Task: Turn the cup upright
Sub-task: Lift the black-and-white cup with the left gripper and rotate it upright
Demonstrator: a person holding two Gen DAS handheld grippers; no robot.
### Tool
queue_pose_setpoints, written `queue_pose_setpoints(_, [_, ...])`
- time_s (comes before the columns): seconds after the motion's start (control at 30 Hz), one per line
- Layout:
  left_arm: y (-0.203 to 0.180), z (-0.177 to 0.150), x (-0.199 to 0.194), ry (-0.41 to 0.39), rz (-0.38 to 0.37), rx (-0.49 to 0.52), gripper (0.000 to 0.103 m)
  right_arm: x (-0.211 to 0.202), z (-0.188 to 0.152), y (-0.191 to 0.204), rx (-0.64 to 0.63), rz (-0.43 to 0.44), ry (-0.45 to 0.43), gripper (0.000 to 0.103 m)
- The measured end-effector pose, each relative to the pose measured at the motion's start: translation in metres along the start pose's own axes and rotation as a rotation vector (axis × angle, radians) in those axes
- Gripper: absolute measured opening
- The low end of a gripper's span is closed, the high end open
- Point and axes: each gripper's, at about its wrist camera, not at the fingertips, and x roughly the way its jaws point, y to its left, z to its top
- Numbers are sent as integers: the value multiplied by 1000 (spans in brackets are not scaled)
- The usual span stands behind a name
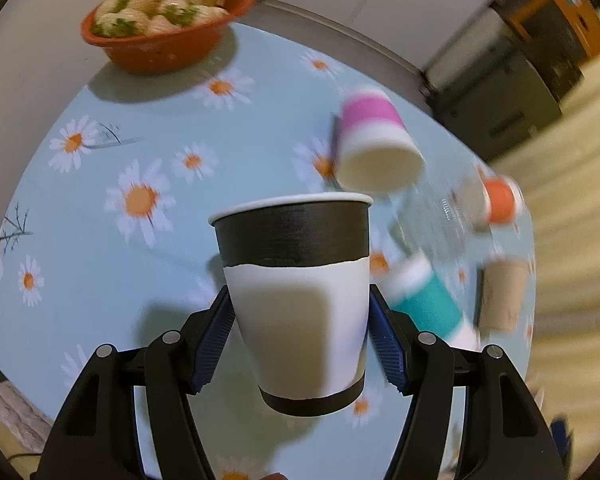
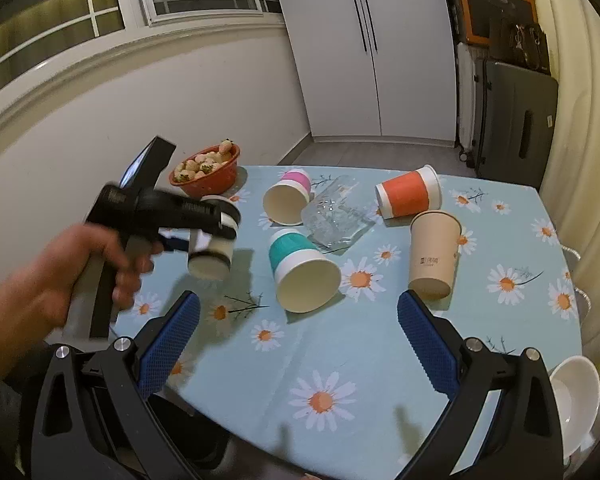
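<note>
My left gripper (image 1: pixel 300 340) is shut on a black-and-white paper cup (image 1: pixel 300 300), held above the table with its rim up in the left wrist view. In the right wrist view the same cup (image 2: pixel 214 254) hangs in the left gripper (image 2: pixel 216 236) over the table's left side. My right gripper (image 2: pixel 300 328) is open and empty, above the table's near edge. A pink cup (image 2: pixel 288 200), a teal cup (image 2: pixel 300 268) and an orange cup (image 2: pixel 408 194) lie on their sides. A beige cup (image 2: pixel 434 260) stands upside down.
A clear glass (image 2: pixel 336 216) lies on its side between the cups. A red bowl of strawberries (image 2: pixel 206 172) stands at the table's far left. A white bowl (image 2: pixel 576 392) sits off the right edge. The daisy tablecloth (image 2: pixel 340 360) covers the table.
</note>
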Motion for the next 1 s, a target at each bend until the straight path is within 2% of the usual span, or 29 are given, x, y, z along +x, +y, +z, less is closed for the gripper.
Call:
queue_pose_setpoints(0.2, [-23,-54,-5,44,-13,140,63,-9,-4,2,33,48,29,98])
queue_pose_setpoints(0.4, [-32,-88,5,90,3,245,63,-10,-20,-3,64,50,81,98])
queue_pose_setpoints(0.73, [-41,-114,8,101,54,373,64,-7,-39,4,54,30,134,98])
queue_pose_setpoints(0.87, [-42,-118,9,109,62,392,78,-4,-40,9,41,24,146,98])
queue_pose_setpoints(1.0, [-43,-120,6,99,60,403,79,-5,-40,11,36,24,148,98])
